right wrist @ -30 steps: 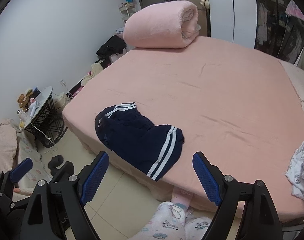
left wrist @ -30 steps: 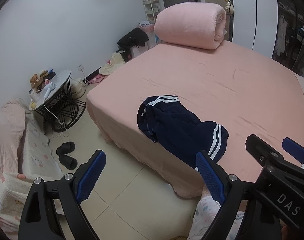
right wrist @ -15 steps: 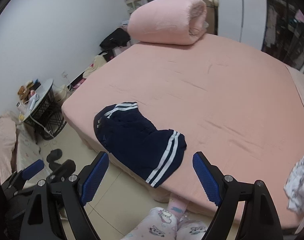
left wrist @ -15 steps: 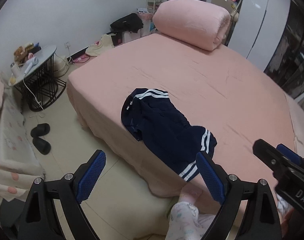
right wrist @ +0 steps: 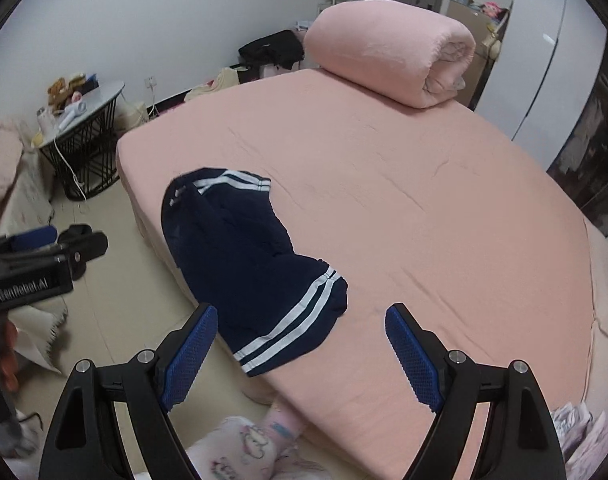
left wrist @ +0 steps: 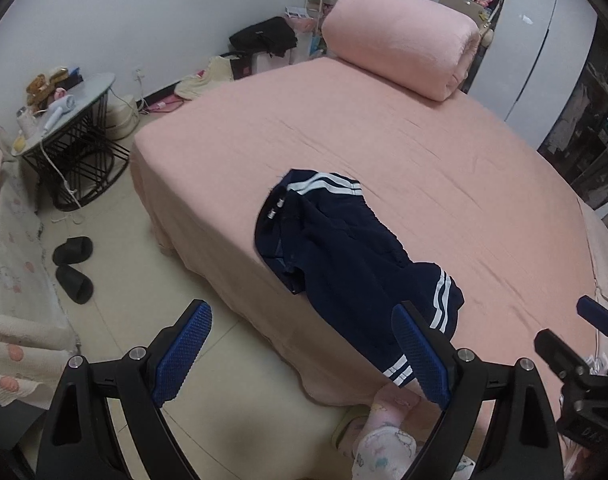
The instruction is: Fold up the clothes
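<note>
The navy shorts [right wrist: 248, 264] are spread rumpled along the near edge of the bed [right wrist: 424, 200], long axis from 11 to 5 o'clock. Their striped hem is nearest the right tool [right wrist: 302, 352]; both it and the left tool [left wrist: 300, 354] are held released, empty, above.

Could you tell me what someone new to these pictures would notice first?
Dark navy shorts with white stripes lie crumpled at the near edge of a big pink bed, one leg hanging over the side. A rolled pink quilt sits at the bed's far end. The left gripper and right gripper both hang open above the near edge, holding nothing.
</note>
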`<state>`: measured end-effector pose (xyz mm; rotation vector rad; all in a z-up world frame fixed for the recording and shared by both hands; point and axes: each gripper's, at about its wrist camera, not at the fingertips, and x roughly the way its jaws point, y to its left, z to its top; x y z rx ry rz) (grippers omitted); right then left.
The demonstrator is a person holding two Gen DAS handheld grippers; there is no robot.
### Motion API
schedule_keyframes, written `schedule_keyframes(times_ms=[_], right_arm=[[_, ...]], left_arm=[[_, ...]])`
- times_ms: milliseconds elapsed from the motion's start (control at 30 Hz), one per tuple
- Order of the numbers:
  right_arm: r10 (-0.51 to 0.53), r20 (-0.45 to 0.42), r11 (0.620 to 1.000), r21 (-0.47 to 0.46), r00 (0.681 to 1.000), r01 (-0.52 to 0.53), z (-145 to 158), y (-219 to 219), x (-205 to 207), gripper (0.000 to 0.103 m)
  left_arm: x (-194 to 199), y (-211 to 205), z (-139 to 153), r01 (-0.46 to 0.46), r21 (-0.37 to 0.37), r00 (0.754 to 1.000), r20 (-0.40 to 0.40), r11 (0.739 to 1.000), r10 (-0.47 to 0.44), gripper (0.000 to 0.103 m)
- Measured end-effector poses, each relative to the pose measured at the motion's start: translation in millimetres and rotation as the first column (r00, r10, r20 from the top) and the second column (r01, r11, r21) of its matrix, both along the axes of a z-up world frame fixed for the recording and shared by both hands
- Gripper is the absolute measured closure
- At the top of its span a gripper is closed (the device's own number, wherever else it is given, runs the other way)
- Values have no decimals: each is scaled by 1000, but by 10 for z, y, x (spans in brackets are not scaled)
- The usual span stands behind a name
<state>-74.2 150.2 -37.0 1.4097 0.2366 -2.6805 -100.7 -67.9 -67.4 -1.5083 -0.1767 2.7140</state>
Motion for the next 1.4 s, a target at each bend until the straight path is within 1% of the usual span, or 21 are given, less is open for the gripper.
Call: schedule_keyframes(times_ms=[167, 233, 333, 400, 467, 533, 633, 700, 800, 867, 933, 1000, 1067, 1167, 1300, 1367, 1400], right_arm=[[31, 11, 999, -31, 999, -31, -277, 65, -130, 17], [34, 16, 999, -25, 999, -34, -365, 67, -172, 17], [27, -1, 1000, -17, 1000, -27, -505, 87, -253, 17], [32, 1, 999, -36, 999, -32, -609, 122, -324, 17], [28, 17, 997, -72, 999, -27, -710, 173, -395, 17], [28, 38, 991, -129, 999, -23, -819, 232, -457, 17], [10, 86, 975, -221, 996, 9, -995, 349, -540, 17], [-1, 118, 958, -286, 993, 35, -1095, 423, -587, 17], [-18, 159, 918, -389, 987, 80, -1229, 521, -633, 17], [-21, 183, 906, -412, 983, 96, -1311, 562, -666, 17], [-31, 211, 905, -410, 977, 117, -1404, 596, -712, 17], [-46, 242, 903, -406, 969, 144, -1507, 642, -760, 17], [-53, 263, 890, -425, 963, 165, -1581, 705, -796, 17], [-41, 309, 824, -528, 950, 207, -1740, 863, -834, 17], [-23, 378, 713, -643, 925, 280, -1994, 1046, -870, 17], [-21, 402, 652, -689, 915, 318, -2120, 1113, -886, 17], [-24, 402, 627, -707, 915, 327, -2153, 1139, -886, 17]], left_arm=[[-130, 37, -176, 16, 9, 1000, 20, 1000, -16, 11], [-172, 48, -233, 24, 6, 999, 25, 1000, -24, 11], [-245, 73, -336, 36, -6, 999, 35, 999, -36, 11], [-284, 87, -395, 42, -14, 998, 41, 999, -42, 11], [-325, 94, -480, 45, -10, 998, 51, 999, -44, 11], [-367, 102, -570, 47, -5, 997, 61, 999, -47, 11], [-430, 113, -704, 51, 4, 996, 77, 999, -51, 11], [-471, 120, -794, 53, 10, 995, 88, 999, -54, 11], [-516, 137, -900, 55, 13, 993, 100, 998, -56, 11], [-550, 146, -971, 57, 12, 993, 106, 998, -58, 11], [-591, 151, -1044, 55, 16, 992, 111, 998, -57, 11], [-638, 144, -1125, 52, 41, 992, 117, 998, -56, 11], [-691, 130, -1208, 48, 82, 991, 118, 996, -57, 11], [-753, 116, -1322, 44, 110, 992, 116, 993, -57, 11], [-831, 98, -1471, 39, 142, 992, 115, 989, -56, 11], [-855, 75, -1533, 36, 170, 992, 112, 985, -56, 11], [-864, 65, -1559, 34, 184, 992, 112, 982, -55, 11]])
